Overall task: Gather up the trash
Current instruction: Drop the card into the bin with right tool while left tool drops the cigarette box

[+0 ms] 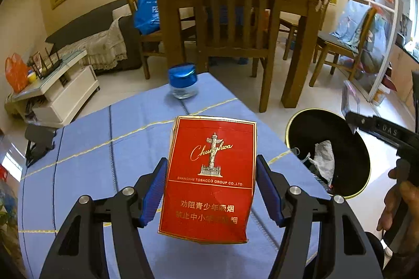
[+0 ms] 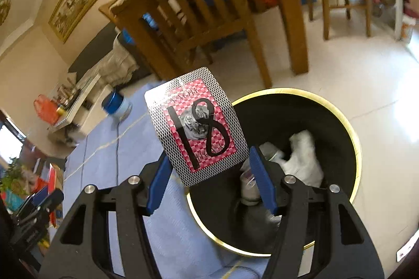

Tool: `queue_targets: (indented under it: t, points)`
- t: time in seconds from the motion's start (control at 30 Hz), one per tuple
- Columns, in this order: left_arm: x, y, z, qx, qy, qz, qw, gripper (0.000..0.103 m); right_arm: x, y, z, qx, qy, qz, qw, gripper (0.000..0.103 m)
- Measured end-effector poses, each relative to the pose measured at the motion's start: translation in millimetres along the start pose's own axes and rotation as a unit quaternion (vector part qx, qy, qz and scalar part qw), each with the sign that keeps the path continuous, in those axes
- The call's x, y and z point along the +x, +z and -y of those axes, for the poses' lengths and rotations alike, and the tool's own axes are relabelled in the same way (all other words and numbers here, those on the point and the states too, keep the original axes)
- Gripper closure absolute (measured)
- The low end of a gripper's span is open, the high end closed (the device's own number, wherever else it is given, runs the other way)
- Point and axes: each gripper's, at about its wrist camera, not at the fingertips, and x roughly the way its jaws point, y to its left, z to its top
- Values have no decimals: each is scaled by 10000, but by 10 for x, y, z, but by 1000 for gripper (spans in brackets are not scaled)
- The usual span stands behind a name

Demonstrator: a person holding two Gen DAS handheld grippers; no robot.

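left claw: left gripper [image 1: 211, 190] has both blue pads against the 2 side edges of the red cigarette pack [image 1: 209, 180], jaws about a pack-width apart, closed on it
pack position: between the left fingers, above the blue tablecloth [image 1: 104, 148]; cannot tell if its bottom edge touches the cloth
pack axis: long axis runs away from the camera, print upright, face toward the lens, slightly tilted
right claw: right gripper [image 2: 209, 179] holds a playing card [image 2: 196, 127] marked 18 by its lower corner area; left pad at the card edge, right pad just beside the other edge, contact there unclear
card position: over the table edge and the near rim of the trash bin [image 2: 337, 106]
card axis: long axis leans up and to the left, back face toward the lens
bin: black with gold rim, on the floor just beside the table, crumpled white paper [image 2: 303, 158] inside
around: blue-lidded jar [image 1: 182, 81] on the cloth beyond the pack, well apart
beyond: wooden chair [image 1: 235, 4] behind the table
obstruction: card covers part of the bin opening in the right view
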Motion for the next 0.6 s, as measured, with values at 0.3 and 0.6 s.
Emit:
queue_targets:
  t: [0.3, 0.6]
  points:
    - [88, 71, 315, 322, 0, 8, 9995, 39, 352, -129, 271, 255, -997, -213, 9945, 15]
    - [289, 162, 736, 646, -144, -99, 9978, 39, -100, -77, 482, 817, -919, 963, 9877, 6]
